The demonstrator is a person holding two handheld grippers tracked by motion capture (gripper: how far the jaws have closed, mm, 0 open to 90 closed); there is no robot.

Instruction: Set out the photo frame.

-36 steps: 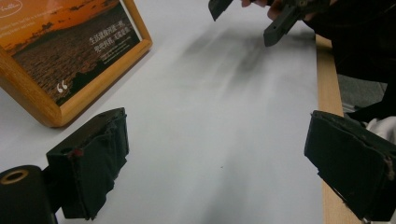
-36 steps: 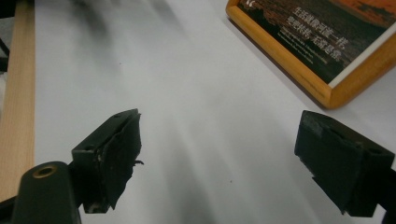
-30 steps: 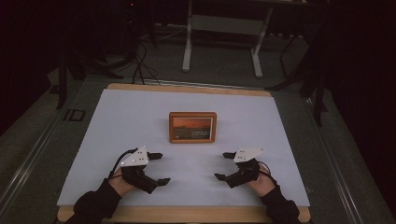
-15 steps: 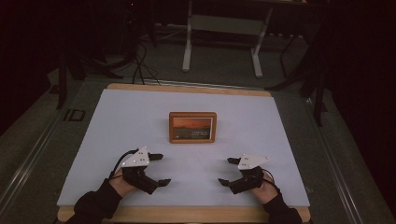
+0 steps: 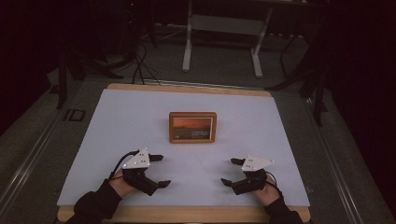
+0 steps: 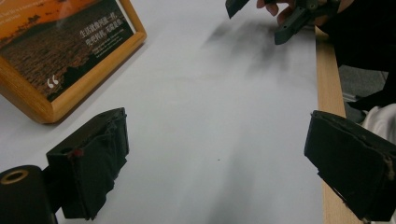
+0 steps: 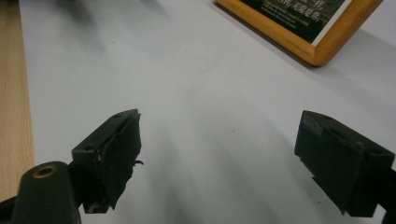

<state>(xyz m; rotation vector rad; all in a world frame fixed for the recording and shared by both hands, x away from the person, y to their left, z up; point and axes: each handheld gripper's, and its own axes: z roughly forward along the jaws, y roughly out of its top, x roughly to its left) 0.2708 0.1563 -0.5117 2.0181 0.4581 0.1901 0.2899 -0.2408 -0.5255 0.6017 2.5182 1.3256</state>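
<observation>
A wooden picture frame (image 5: pixel 193 127) with an orange sunset photo and text stands in the middle of the white mat (image 5: pixel 140 116). My left gripper (image 5: pixel 164 170) rests open near the front left, jaws pointing right, with nothing between them. My right gripper (image 5: pixel 228 171) rests open near the front right, jaws pointing left, also empty. In the left gripper view the frame (image 6: pixel 60 51) sits at upper left, beyond my wide-apart jaws, and the right gripper (image 6: pixel 285 21) shows at the top. In the right gripper view the frame's corner (image 7: pixel 303 28) lies at upper right.
The mat lies on a wooden table whose bare front edge (image 5: pixel 187 213) runs just behind both hands. Behind the table stand a white metal stand (image 5: pixel 222 28), cables and dark floor. Open mat lies between the grippers and the frame.
My right gripper has drifted slightly toward the front edge and to the right. The left gripper and the frame have stayed put.
</observation>
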